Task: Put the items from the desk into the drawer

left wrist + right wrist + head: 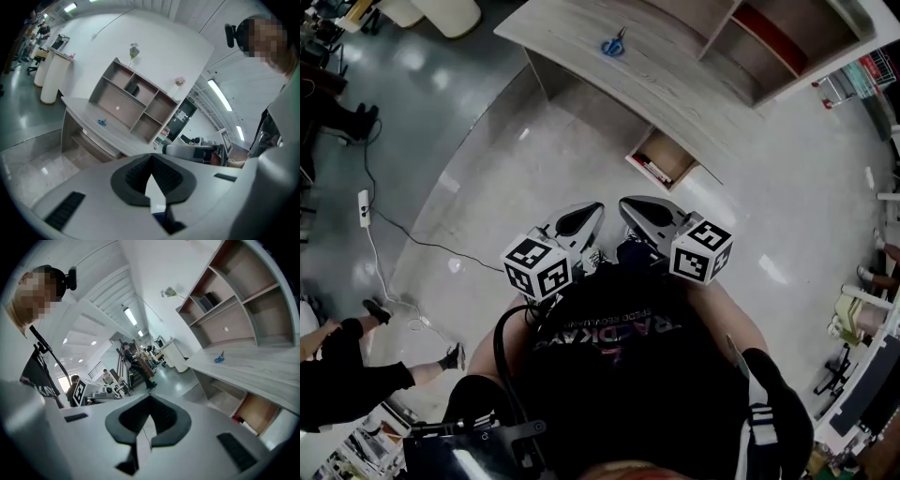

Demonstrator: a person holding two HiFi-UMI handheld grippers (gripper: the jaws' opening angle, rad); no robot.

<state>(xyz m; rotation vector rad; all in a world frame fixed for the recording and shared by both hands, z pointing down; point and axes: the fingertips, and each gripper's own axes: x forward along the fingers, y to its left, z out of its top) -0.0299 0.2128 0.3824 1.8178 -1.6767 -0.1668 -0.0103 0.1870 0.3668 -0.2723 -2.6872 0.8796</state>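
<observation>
Blue-handled scissors [613,44] lie on the pale wooden desk [675,89] — apart from the shelf unit [769,37] standing there.

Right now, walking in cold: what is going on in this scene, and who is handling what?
A person stands back from the desk, holding the left gripper and the right gripper close to the body, both shut and empty. A pair of blue scissors lies untouched on the desk top. The drawer beneath it is open, with something already inside.
</observation>
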